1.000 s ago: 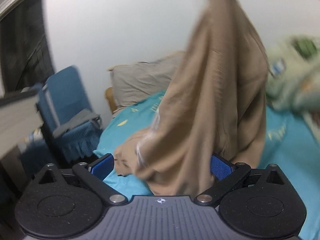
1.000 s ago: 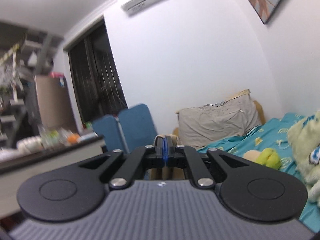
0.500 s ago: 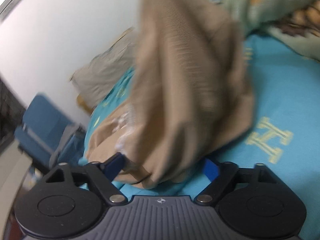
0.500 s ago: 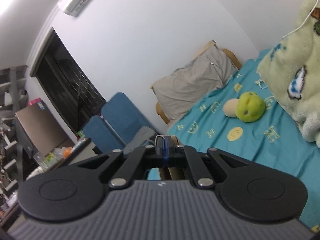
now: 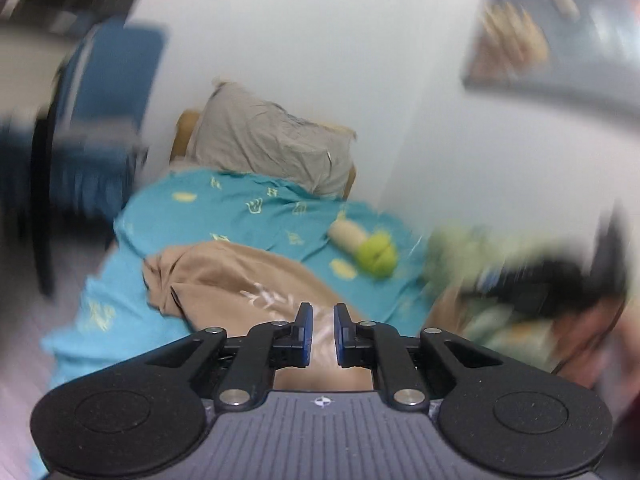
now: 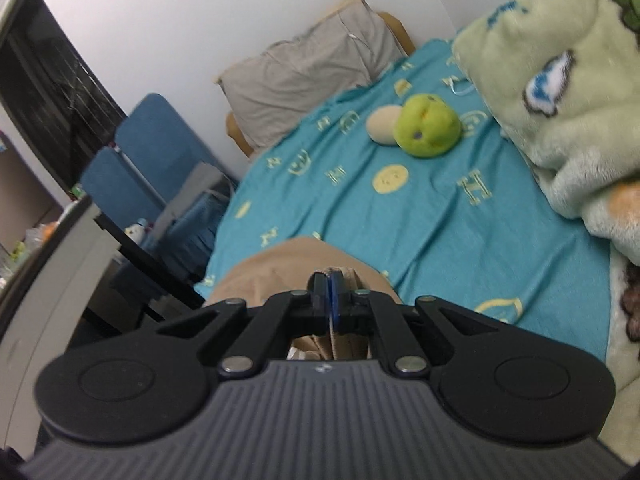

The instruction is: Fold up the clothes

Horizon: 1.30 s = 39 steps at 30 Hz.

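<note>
A tan garment lies crumpled on the teal bedsheet, with a pale leaf print near my left gripper. My left gripper hovers over the garment with its jaws nearly closed, a narrow gap between the blue pads, nothing clearly pinched. In the right wrist view the same tan garment lies just below my right gripper, which is shut on a ribbed edge of the garment. The left wrist view is blurred by motion.
A grey pillow lies at the head of the bed. A green and beige plush toy sits on the sheet. A pale green fleece blanket is bunched on the right. Blue chairs and a desk stand on the left.
The garment, held high a second ago, has come down onto the bed. My left gripper's jaws have closed from wide to a narrow gap. My right gripper has tilted down toward the sheet.
</note>
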{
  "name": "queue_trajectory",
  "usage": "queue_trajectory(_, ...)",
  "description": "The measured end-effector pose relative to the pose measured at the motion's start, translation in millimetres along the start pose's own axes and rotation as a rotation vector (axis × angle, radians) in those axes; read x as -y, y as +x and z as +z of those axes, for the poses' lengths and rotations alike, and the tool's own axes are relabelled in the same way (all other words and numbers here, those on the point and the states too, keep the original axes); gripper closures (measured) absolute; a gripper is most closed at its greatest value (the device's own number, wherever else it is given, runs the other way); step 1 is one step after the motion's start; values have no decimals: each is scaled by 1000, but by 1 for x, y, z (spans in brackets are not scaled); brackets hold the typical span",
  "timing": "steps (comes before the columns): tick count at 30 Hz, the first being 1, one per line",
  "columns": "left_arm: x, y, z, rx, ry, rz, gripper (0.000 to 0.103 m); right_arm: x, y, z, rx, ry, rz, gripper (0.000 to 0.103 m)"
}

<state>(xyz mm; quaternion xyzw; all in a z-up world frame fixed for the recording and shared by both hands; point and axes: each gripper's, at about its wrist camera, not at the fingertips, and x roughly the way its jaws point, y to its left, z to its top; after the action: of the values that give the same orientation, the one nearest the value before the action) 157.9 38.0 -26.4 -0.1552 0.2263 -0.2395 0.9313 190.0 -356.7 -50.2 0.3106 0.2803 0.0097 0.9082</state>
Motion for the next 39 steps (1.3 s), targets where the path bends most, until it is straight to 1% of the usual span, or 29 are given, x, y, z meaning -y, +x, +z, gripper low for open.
queue_trajectory(1,-12,-9,6,30,-71,14,91,1,3,-1,-11,6,-3,98)
queue_trajectory(2,-15,-12,6,36,-76,25,94,2,5,-1,-22,12,-5,98)
queue_trajectory(4,-23,-19,7,46,-81,48,92,1,9,-2,-37,10,-2,98)
queue_trajectory(6,-13,-9,1,-13,-16,36,91,-2,12,-3,-44,3,-1,98)
queue_trajectory(7,-7,2,-1,-48,23,18,90,-4,13,-2,-44,1,1,98)
queue_trajectory(9,12,23,-12,-113,104,-43,85,-5,12,0,-41,-1,4,98)
queue_trajectory(11,35,41,-31,-177,179,-98,81,-5,10,-1,-36,-2,6,98)
queue_trajectory(13,59,57,-51,-224,270,-123,77,-5,7,0,-30,1,10,98)
queue_trajectory(14,68,65,-59,-234,319,-122,70,-4,6,0,-27,5,13,98)
queue_trajectory(15,77,69,-73,-239,361,-109,59,-4,4,0,-22,8,17,98)
queue_trajectory(16,86,73,-85,-241,400,-91,55,-4,3,0,-16,9,21,98)
queue_trajectory(17,90,76,-92,-245,434,-81,52,-4,2,1,-10,11,29,98)
queue_trajectory(20,100,86,-113,-256,534,-51,49,-5,-2,3,10,15,55,98)
queue_trajectory(22,97,89,-117,-247,555,-14,51,-7,-4,4,22,14,68,98)
queue_trajectory(23,96,90,-119,-243,566,5,63,-6,-5,4,24,13,67,98)
queue_trajectory(24,95,91,-121,-238,576,24,78,-6,-5,5,26,12,65,98)
queue_trajectory(26,85,87,-111,-210,507,43,91,-4,-4,5,21,18,55,98)
queue_trajectory(28,74,80,-94,-161,411,45,91,-2,-3,5,12,17,39,98)
queue_trajectory(30,61,64,-76,-88,287,10,92,-1,-1,4,-2,7,14,97)
queue_trajectory(32,49,49,-57,-16,163,-25,92,-1,3,2,-36,-4,12,96)
queue_trajectory(35,43,39,-50,12,109,-33,92,-2,11,-4,-116,-39,17,96)
queue_trajectory(36,41,36,-47,21,92,-35,92,-3,14,-6,-142,-56,17,93)
queue_trajectory(38,37,29,-42,39,57,-39,92,-13,18,-13,-182,-142,-9,79)
queue_trajectory(39,35,26,-40,48,39,-42,92,-19,19,-17,-190,-187,-16,64)
